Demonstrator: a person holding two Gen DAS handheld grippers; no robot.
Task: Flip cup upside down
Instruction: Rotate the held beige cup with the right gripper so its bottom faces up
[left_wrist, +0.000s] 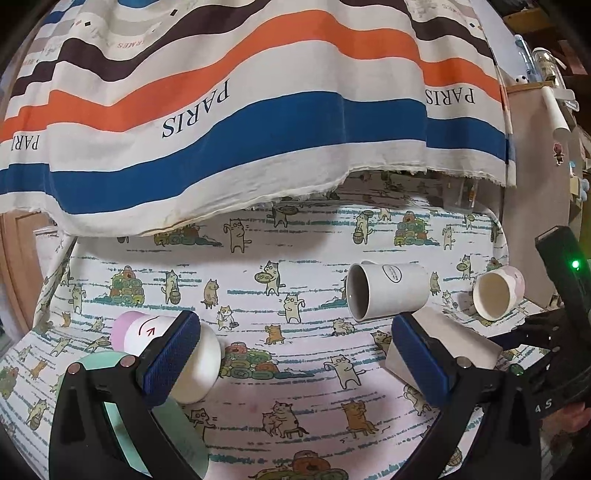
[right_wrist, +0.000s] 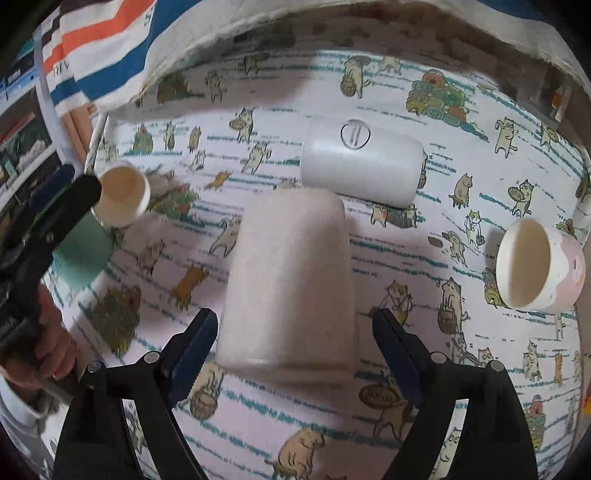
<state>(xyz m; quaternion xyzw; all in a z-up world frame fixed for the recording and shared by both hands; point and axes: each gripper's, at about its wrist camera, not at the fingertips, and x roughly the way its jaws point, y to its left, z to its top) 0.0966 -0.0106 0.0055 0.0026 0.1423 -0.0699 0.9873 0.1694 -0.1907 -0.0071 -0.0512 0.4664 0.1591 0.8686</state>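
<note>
A tall pale pink cup (right_wrist: 288, 280) lies on its side on the cat-print tablecloth (right_wrist: 406, 258), its mouth toward the camera. My right gripper (right_wrist: 295, 354) is open, its blue pads on either side of the cup's near end, not touching. The same cup shows in the left wrist view (left_wrist: 447, 341) behind the right pad. My left gripper (left_wrist: 295, 354) is open and empty above the cloth. A white mug (left_wrist: 388, 291) (right_wrist: 360, 164) lies on its side further back.
A small pink-and-white cup (left_wrist: 498, 291) (right_wrist: 535, 266) lies on its side at the right. Another pink-and-white cup (left_wrist: 173, 350) (right_wrist: 123, 195) lies at the left beside a mint green cup (left_wrist: 122, 413) (right_wrist: 83, 251). A striped cloth (left_wrist: 258, 110) hangs over the back.
</note>
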